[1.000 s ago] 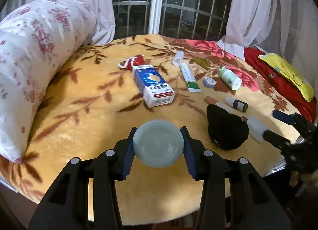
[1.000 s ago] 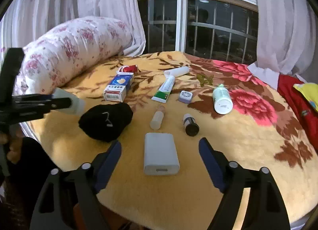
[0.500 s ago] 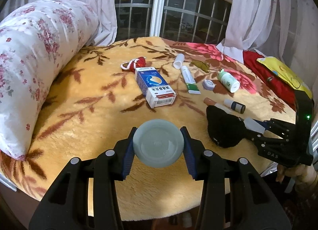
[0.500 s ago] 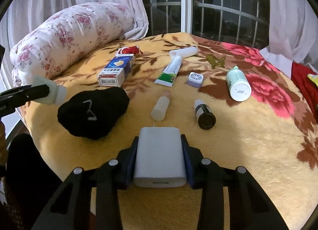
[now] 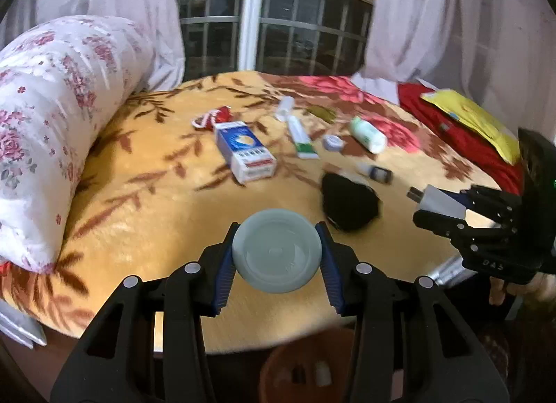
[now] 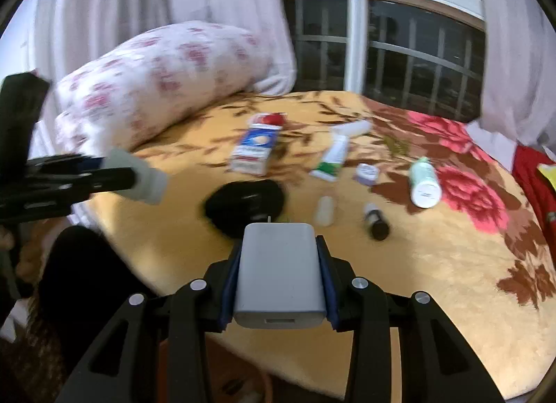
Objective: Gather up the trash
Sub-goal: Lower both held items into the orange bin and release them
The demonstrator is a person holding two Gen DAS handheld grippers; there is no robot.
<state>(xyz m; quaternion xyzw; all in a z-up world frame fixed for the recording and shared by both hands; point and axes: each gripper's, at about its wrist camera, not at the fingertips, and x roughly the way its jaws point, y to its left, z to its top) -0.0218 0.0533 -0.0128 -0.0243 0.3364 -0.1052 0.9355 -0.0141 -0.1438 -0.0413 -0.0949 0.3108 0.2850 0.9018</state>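
My left gripper [image 5: 276, 260] is shut on a pale grey-green bottle [image 5: 277, 256], held above the bed's front edge; the bottle also shows in the right wrist view [image 6: 146, 178]. My right gripper [image 6: 279, 281] is shut on a white charger block [image 6: 280, 274], lifted off the blanket; the charger also shows in the left wrist view [image 5: 438, 202]. On the yellow floral blanket [image 5: 156, 201] lie a blue-white carton [image 5: 243, 151], a toothpaste tube [image 5: 301, 140], a white-green bottle [image 5: 367, 134], a small dark vial [image 6: 376, 222] and a black cloth lump [image 5: 349, 202].
A brown bin [image 5: 305, 368] stands on the floor below the bed edge, under my left gripper. A floral bolster pillow [image 5: 52, 118] lies along the left. A red cloth [image 5: 462, 138] with a yellow packet [image 5: 469, 118] is at the right. Window and curtains stand behind.
My right gripper closed on the charger and lifted it off the blanket, pulling back. My left gripper, still holding the bottle, drew back past the bed edge, and the bin came into view.
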